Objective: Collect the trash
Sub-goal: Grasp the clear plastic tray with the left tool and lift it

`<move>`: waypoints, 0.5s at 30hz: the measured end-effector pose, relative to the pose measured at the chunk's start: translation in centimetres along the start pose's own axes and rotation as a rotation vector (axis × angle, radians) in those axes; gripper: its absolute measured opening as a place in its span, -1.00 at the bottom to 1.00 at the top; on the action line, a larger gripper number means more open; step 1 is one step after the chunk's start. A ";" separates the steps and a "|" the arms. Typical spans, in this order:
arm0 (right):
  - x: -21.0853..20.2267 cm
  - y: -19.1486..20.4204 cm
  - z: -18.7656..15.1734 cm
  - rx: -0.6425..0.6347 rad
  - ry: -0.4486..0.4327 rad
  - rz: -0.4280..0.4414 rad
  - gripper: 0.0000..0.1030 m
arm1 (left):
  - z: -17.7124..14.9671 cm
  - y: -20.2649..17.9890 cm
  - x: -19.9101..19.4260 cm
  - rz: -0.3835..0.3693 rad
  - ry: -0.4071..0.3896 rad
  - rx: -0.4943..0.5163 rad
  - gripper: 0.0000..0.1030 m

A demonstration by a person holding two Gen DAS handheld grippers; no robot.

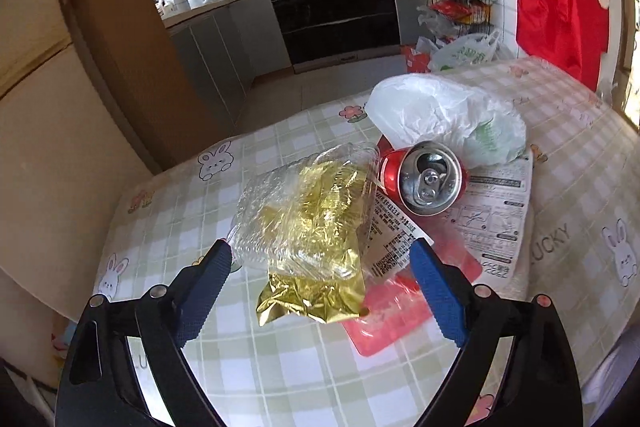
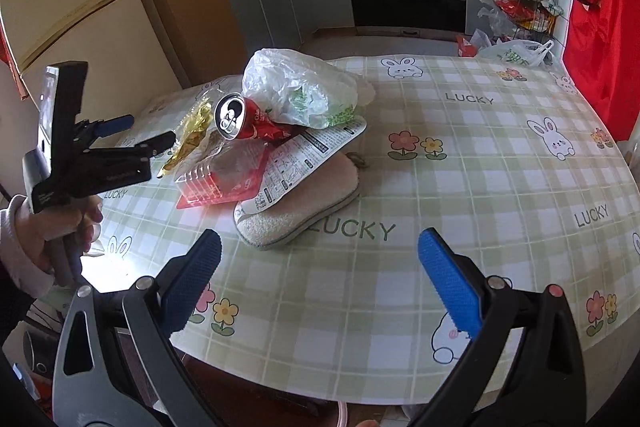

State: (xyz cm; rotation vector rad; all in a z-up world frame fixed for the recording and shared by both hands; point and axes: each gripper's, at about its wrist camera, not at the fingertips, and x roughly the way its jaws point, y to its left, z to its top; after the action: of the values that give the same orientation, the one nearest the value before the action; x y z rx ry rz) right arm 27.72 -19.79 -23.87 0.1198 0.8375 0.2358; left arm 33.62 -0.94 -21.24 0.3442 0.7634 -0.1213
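From my left wrist camera I see the left gripper (image 1: 320,251) with its blue fingers (image 1: 202,297) spread wide on either side of a crumpled clear wrapper with gold foil (image 1: 308,223); the pads stand just off it and nothing is clamped. That wrapper lies on the table (image 1: 168,227), overlapping a red plastic tray (image 1: 384,315) and a printed white package (image 1: 492,211). Just behind it a red soda can (image 1: 424,179) lies on its side with its opened top facing me, and a white plastic bag (image 1: 444,119) sits bunched against the can's far side. This view hides what is under the pile. My right wrist camera fills that in: the printed package (image 2: 304,163) rests tilted on a beige slipper (image 2: 300,207) lying on the checked cloth, with the tray (image 2: 224,183) beside it, the can (image 2: 244,119) on top and the bag (image 2: 300,87) over the can's far end. It also shows the left gripper (image 2: 140,135) from the side, held by a hand (image 2: 60,231) in a pale sleeve, its fingertips reaching in at the gold wrapper (image 2: 192,131) on the pile's left edge. The right gripper (image 2: 320,251) hangs over bare tablecloth near the table's (image 2: 480,167) front edge, its fingers (image 2: 192,283) wide apart and holding nothing, with the slipper just ahead of its left finger.
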 end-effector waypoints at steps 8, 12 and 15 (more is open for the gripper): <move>2.0 -0.8 1.9 0.010 -0.004 0.031 0.89 | 1.5 0.5 4.4 -0.037 0.103 -0.020 0.52; 2.7 -0.8 2.0 0.005 0.010 0.037 0.89 | 1.9 1.5 5.5 -0.052 0.137 -0.044 0.22; 2.9 -0.8 2.0 0.004 0.016 0.042 0.89 | 1.8 1.9 5.2 -0.056 0.133 -0.039 0.01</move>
State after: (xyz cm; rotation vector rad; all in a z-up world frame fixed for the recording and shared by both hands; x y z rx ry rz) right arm 31.26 -19.86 -24.78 0.1393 0.8520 0.2747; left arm 38.95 0.30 -23.16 0.2962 0.9066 -0.1368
